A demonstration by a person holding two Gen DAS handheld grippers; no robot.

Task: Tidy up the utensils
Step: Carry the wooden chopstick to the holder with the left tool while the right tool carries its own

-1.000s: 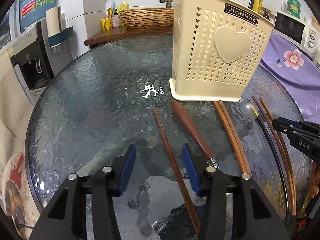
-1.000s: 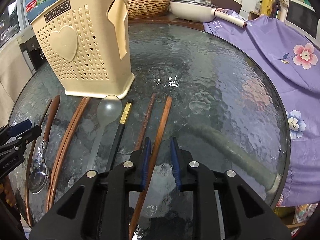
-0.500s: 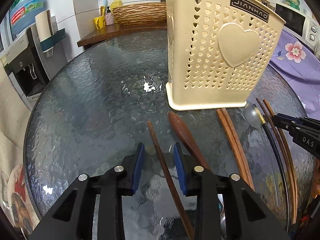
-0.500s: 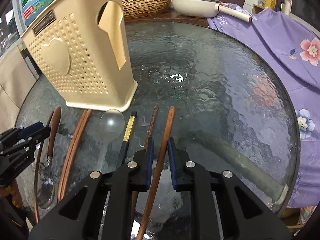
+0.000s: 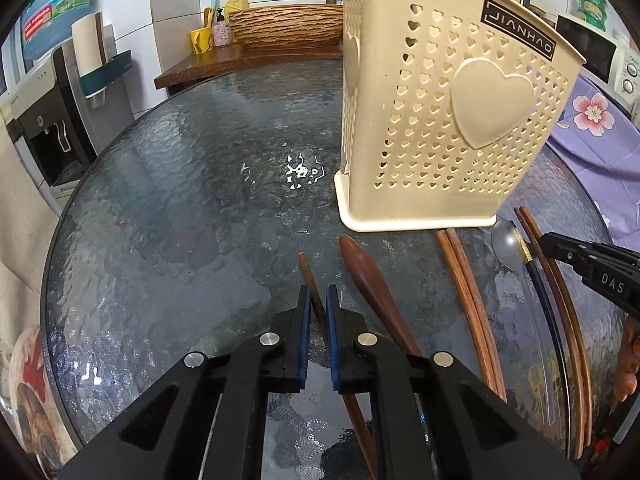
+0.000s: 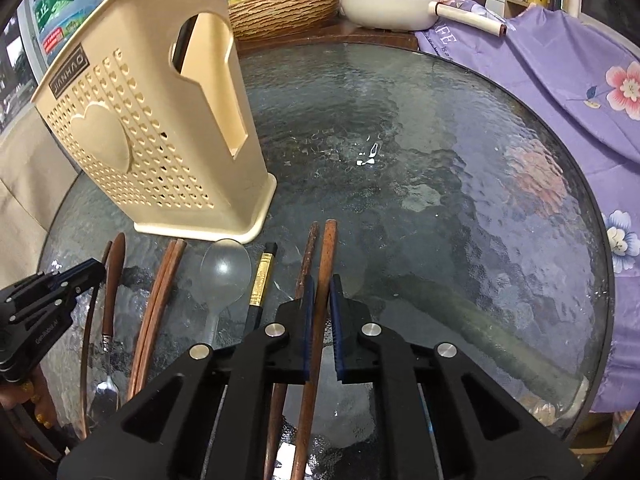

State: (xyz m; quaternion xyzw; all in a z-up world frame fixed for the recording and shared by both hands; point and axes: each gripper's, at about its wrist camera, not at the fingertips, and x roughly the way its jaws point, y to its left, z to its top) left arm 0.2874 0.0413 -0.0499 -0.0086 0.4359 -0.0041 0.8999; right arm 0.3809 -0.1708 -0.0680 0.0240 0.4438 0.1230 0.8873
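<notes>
Utensils lie in a row on the round glass table (image 5: 168, 208) in front of a cream perforated utensil holder (image 5: 440, 120) (image 6: 152, 132). My left gripper (image 5: 319, 296) is shut on the leftmost dark brown chopstick (image 5: 306, 268). Beside it lie a wooden-handled spoon (image 5: 368, 280) and a chopstick pair (image 5: 460, 272). My right gripper (image 6: 322, 284) is shut on a reddish-brown chopstick (image 6: 330, 240), and a darker chopstick (image 6: 310, 244) lies just left of it. A clear plastic spoon (image 6: 226, 268) and a black chopstick with a gold band (image 6: 262, 276) lie between the two grippers.
A purple flowered cloth (image 6: 560, 80) drapes the table's right side. Behind the table a wooden counter holds a woven basket (image 5: 284, 26) and a white pan (image 6: 388, 8). A water dispenser (image 5: 44, 120) stands at the left. Bare glass stretches left of and behind the holder.
Both grippers slid forward along their chopsticks toward the holder. Their jaws went from apart to closed on the sticks.
</notes>
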